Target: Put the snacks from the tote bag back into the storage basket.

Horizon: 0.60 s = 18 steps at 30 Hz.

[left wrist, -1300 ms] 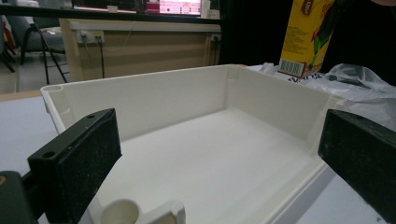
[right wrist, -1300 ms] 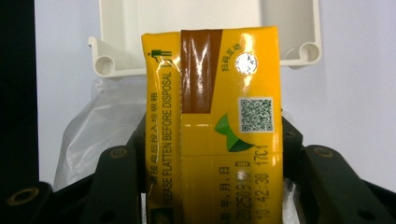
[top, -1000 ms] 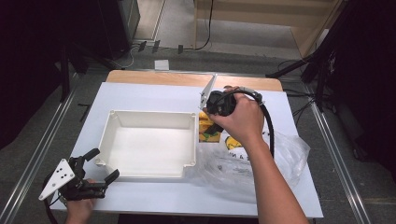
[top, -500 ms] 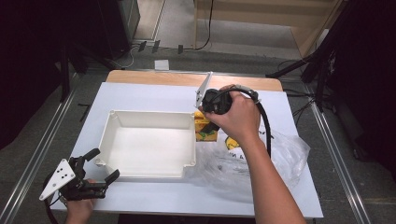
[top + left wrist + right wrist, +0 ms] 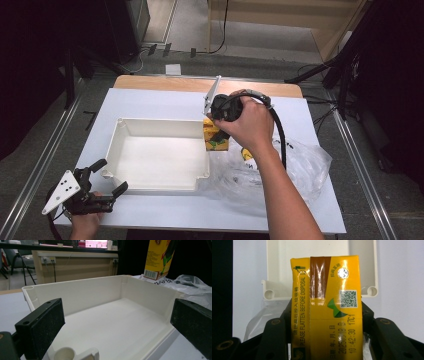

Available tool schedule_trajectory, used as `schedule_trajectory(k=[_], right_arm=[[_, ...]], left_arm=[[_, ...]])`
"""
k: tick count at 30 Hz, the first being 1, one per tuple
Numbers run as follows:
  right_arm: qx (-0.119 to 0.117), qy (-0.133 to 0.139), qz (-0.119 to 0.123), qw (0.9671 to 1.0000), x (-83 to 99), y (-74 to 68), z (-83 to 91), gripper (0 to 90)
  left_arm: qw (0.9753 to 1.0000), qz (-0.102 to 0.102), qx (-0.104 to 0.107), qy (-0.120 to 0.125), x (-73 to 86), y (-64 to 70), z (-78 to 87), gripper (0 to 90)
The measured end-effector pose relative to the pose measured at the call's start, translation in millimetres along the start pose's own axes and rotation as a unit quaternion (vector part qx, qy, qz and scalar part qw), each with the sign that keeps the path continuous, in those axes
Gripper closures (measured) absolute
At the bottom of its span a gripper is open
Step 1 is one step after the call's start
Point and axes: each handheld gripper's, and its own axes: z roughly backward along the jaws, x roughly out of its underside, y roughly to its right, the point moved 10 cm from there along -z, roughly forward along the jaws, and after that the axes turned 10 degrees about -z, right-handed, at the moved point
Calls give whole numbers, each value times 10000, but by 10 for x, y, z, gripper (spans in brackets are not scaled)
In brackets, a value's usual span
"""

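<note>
A yellow drink carton (image 5: 216, 138) hangs in the air at the right rim of the white tray (image 5: 120, 131), with my right gripper (image 5: 220, 131) shut on it. In the right gripper view the carton (image 5: 327, 310) sits between the two black jaws, its sealed top toward the tray (image 5: 274, 270). My left gripper (image 5: 102, 177) rests near the table's front left corner, open with nothing between its pads (image 5: 42, 325). Beyond those pads lie the tray's inside (image 5: 105, 322) and the raised carton (image 5: 160, 257).
A crumpled clear plastic bag (image 5: 295, 170) lies on the white table (image 5: 165, 102) right of the tray, under my right forearm. A wooden strip (image 5: 165, 84) runs along the table's far edge. Metal rails flank the table on both sides.
My right gripper has carried the carton a little to the left, toward the tray's right rim. The left gripper has stayed where it was.
</note>
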Motion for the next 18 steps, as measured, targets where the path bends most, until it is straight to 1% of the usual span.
schedule_trajectory(k=[1, 3, 4, 5, 6, 7, 10, 18], right_arm=[[3, 27, 37, 10000, -15, 6, -2, 523], [9, 32, 3, 10000, -34, -2, -1, 523], [-2, 56, 58, 10000, -51, 1, -6, 523], [-15, 29, -36, 10000, -61, -20, -6, 523], [-15, 29, -36, 10000, -61, -20, -6, 523], [-5, 78, 63, 9999, -83, -5, -14, 523], [-10, 44, 1, 10000, -117, -16, -26, 523], [-20, 78, 23, 10000, -185, -10, -65, 523]], left_arm=[[10000, -1, -1, 1, 0, 0, 0, 0], [10000, 2, -5, -2, 0, 0, -2, 0], [10000, 2, -7, -1, 0, 0, -2, 0], [10000, 4, -8, 0, 0, 0, -2, 0], [10000, 4, -9, -1, 0, -1, -2, 0], [10000, 2, -7, -1, 0, 0, -3, 0], [10000, -1, -8, -2, 0, 0, -3, 0], [10000, 2, -4, 0, 0, 1, -2, 0]])
